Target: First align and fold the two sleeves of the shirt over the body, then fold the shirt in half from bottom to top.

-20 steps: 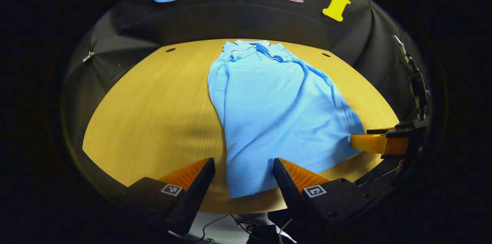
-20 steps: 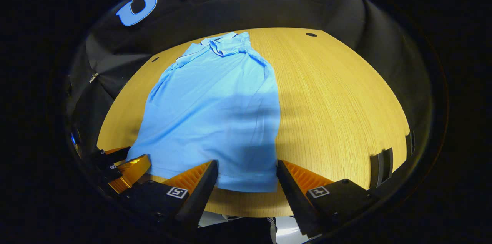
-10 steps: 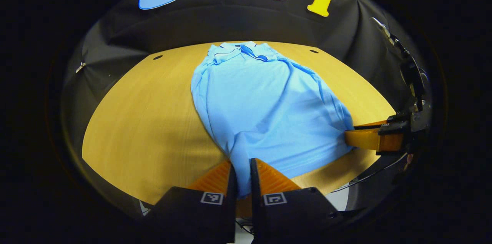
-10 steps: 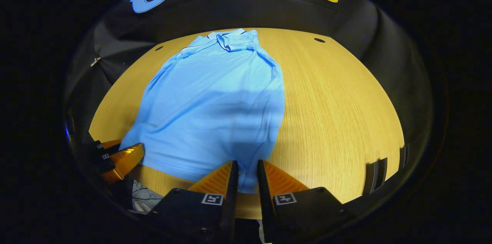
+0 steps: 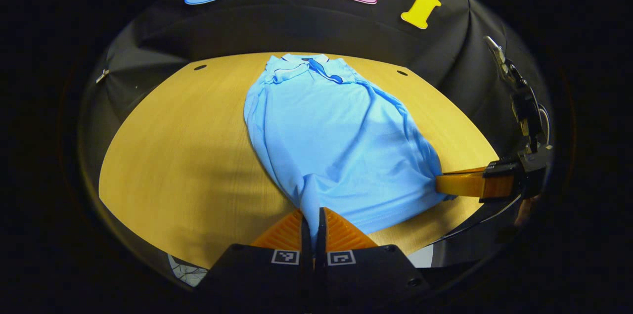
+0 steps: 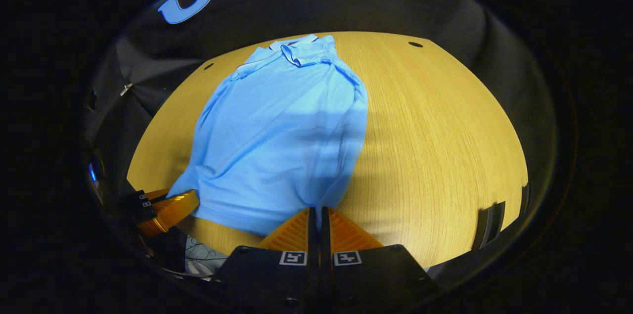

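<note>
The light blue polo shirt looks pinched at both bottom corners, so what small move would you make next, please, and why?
Probably lift both corners together and carry the hem toward the collar. The left gripper and right gripper each clamp the light blue polo shirt at its near hem, sleeves already folded in, on the wooden table.

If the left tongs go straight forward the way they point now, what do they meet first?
Only the shirt: the left tongs already pinch its bottom hem, and the cloth's body lies directly ahead toward the collar. Beyond it, probably bare table.
</note>
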`<action>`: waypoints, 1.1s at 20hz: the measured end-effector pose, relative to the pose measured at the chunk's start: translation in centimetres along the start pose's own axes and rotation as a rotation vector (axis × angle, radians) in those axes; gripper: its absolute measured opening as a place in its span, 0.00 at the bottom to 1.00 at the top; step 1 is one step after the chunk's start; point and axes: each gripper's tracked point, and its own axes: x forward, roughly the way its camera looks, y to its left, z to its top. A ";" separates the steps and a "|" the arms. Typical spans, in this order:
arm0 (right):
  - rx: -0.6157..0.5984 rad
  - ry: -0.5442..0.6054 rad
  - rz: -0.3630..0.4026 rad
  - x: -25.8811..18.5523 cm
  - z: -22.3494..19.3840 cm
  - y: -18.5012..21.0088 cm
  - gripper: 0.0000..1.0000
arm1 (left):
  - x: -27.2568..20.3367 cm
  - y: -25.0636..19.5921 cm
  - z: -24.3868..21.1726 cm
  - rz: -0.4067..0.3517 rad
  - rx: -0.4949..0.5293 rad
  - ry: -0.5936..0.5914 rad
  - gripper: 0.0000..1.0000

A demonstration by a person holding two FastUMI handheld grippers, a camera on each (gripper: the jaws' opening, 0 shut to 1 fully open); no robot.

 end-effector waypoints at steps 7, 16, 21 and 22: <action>-0.013 -0.067 0.077 -3.1 6.9 2.1 0.05 | -3.8 1.1 7.6 0.017 -0.066 -0.089 0.06; -0.034 -0.222 0.135 -2.8 22.6 4.0 0.05 | -3.5 2.9 23.1 0.038 -0.062 -0.251 0.06; -0.055 -0.278 0.171 -0.5 30.2 5.0 0.05 | -0.4 5.1 30.5 0.087 -0.105 -0.311 0.06; -0.053 -0.288 0.179 0.0 31.5 5.2 0.05 | 0.3 5.4 32.0 0.089 -0.123 -0.323 0.11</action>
